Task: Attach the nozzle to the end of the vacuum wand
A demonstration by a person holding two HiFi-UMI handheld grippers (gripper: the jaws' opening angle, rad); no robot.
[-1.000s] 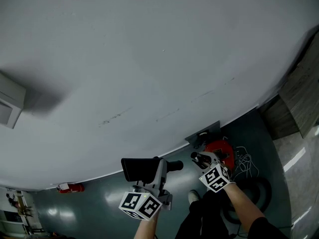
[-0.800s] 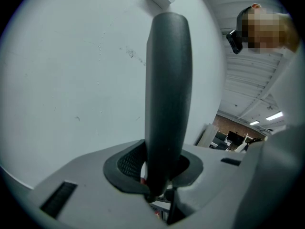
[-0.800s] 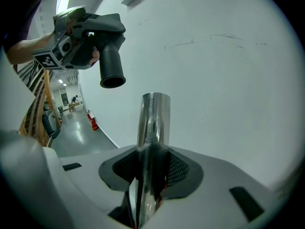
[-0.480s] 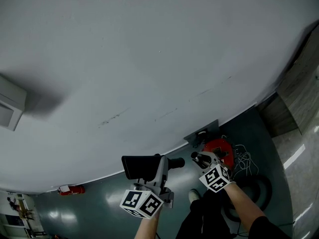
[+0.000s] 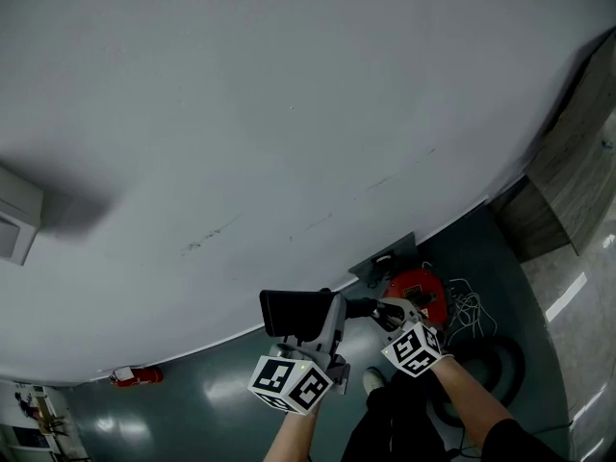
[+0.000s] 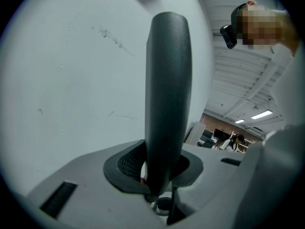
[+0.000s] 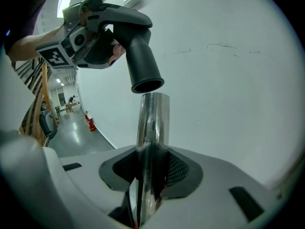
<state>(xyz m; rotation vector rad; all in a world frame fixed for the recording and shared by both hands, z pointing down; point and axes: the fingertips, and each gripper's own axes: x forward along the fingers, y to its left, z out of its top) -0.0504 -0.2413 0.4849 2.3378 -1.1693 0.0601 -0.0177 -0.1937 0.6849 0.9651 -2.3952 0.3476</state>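
Observation:
In the head view my left gripper (image 5: 322, 318) is shut on the black nozzle (image 5: 294, 313), whose round socket end (image 5: 361, 307) points right. My right gripper (image 5: 393, 314) is shut on the chrome vacuum wand (image 5: 387, 308); its jaws have just been closing with the wand between them. In the right gripper view the nozzle (image 7: 143, 66) hangs with its open mouth just above the wand's (image 7: 152, 123) cut end, slightly off to the left and apart from it. The left gripper view shows the nozzle (image 6: 167, 80) clamped upright between the jaws.
A plain grey wall (image 5: 289, 114) fills most of the head view. On the floor below lie the red vacuum body (image 5: 421, 292), white cables (image 5: 469, 308) and a black hose coil (image 5: 491, 369). A red extinguisher (image 5: 135, 376) stands far left, a wood panel (image 5: 568, 191) right.
My left gripper has carried the nozzle to the right, bringing its socket end close to the wand's tip. The right gripper and wand have stayed where they were.

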